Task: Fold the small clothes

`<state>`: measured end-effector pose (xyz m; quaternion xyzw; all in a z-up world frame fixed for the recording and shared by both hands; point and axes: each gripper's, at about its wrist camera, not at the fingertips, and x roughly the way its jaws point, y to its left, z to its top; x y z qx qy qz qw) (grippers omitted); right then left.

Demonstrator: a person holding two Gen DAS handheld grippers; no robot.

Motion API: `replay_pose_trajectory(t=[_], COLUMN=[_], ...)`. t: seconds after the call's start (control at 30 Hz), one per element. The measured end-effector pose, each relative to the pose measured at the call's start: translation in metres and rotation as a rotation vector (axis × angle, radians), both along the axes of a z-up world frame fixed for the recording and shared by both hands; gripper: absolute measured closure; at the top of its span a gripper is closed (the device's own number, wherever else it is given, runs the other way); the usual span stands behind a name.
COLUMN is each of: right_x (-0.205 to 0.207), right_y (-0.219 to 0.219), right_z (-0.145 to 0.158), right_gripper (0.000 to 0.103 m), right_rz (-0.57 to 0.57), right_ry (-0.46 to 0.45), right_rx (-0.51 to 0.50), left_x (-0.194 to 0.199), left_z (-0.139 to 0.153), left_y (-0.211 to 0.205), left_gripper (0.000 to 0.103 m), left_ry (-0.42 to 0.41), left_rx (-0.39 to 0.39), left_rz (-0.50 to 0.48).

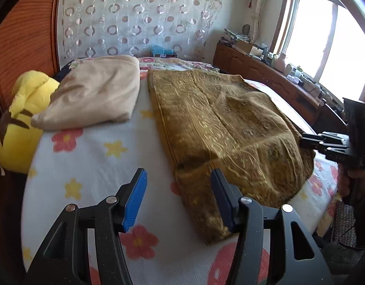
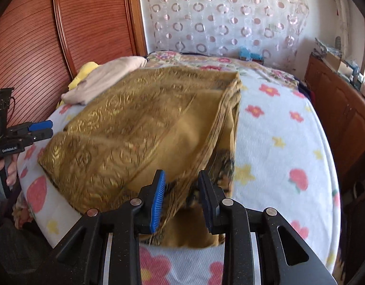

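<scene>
A gold brocade cloth (image 1: 218,128) lies folded over on the flowered bedsheet (image 1: 87,161). In the left wrist view my left gripper (image 1: 179,199) stands open over the cloth's near left corner, with nothing pinched between its blue pads. My right gripper (image 1: 325,144) shows at the far right by the cloth's other side. In the right wrist view the gold cloth (image 2: 139,128) looks blurred and slumped. Its bunched near edge hangs loosely in the gap of my right gripper (image 2: 182,199), whose pads stand apart from it. My left gripper (image 2: 40,130) is at the left edge, held by a hand (image 2: 7,171).
A beige folded blanket (image 1: 92,92) and a yellow plush toy (image 1: 23,118) lie at the head of the bed against a wooden headboard (image 2: 40,35). A wooden cabinet (image 1: 277,78) with clutter runs along the right under a window. Bare sheet (image 2: 277,142) shows to the right of the cloth.
</scene>
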<state>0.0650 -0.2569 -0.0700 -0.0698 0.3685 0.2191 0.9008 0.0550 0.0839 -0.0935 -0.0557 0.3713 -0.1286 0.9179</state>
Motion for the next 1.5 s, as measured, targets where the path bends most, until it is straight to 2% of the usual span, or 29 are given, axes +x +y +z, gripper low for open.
replay_pose_trajectory(t=[0.07,0.2,0.23,0.27,0.43,0.53,0.57,0.6,0.63,0.7,0.8,1.07,1.17,1.23,1.3,1.4,1.5], right_x=[0.003,0.0,-0.002,-0.013,-0.036,-0.039,-0.039,-0.039,-0.04,-0.038,-0.041,-0.03,-0.034,-0.036,-0.035,-0.032,-0.028], right_y=[-0.005,-0.016,-0.018,-0.02,-0.045,-0.061,-0.062,-0.064,-0.065,-0.06,-0.054,-0.045,-0.047,-0.046,-0.046,-0.047,-0.043], right_z=[0.0,0.0,0.002,0.001,0.018,0.023,0.021,0.019,0.016,0.013,0.012,0.013,0.014,0.015,0.013,0.009,0.002], right_gripper=[0.073,0.075,0.093,0.098,0.098,0.099,0.099,0.099,0.099,0.099,0.099,0.098,0.083,0.067,0.059,0.049,0.047], right_rz=[-0.006,-0.012,0.002,0.022,0.015,-0.017,-0.025,-0.027,-0.028,-0.028,-0.026,-0.038,-0.056,-0.067,-0.068,-0.062,-0.063], right_ry=[0.013,0.031,0.022,0.014,-0.067,-0.086,-0.081,-0.072,-0.067,-0.051,-0.047,-0.045,-0.056,-0.067,-0.066,-0.049,-0.024], right_rx=[0.005,0.036,0.051,0.068,0.108,0.099,0.097,0.093,0.09,0.083,0.066,0.062,0.056,0.036,0.035,0.046,0.029], left_x=[-0.006,-0.013,-0.012,-0.011,-0.012,-0.015,-0.016,-0.017,-0.019,-0.026,-0.044,-0.052,-0.049,-0.049,-0.049,-0.05,-0.05], left_z=[-0.003,-0.01,-0.012,-0.015,-0.02,-0.021,-0.021,-0.021,-0.021,-0.016,-0.004,-0.008,-0.008,-0.007,-0.008,-0.008,-0.008], left_y=[0.001,-0.001,-0.002,-0.002,-0.004,-0.007,-0.007,-0.008,-0.009,-0.011,-0.011,-0.01,-0.009,-0.007,-0.006,-0.006,-0.006], left_gripper=[0.046,0.06,0.064,0.064,0.064,0.065,0.07,0.084,0.093,0.097,0.097,0.098,0.098,0.098,0.098,0.098,0.098], left_ry=[0.007,0.021,0.03,0.04,0.065,0.069,0.068,0.074,0.073,0.045,0.007,0.031,0.029,0.03,0.03,0.029,0.025], left_rx=[-0.027,-0.052,-0.048,-0.048,-0.071,-0.085,-0.091,-0.104,-0.108,-0.083,-0.073,-0.068,-0.059,-0.063,-0.064,-0.061,-0.052], left_rz=[-0.001,-0.013,-0.014,-0.014,-0.025,-0.039,-0.044,-0.051,-0.055,-0.055,-0.051,-0.041,-0.032,-0.026,-0.021,-0.019,-0.018])
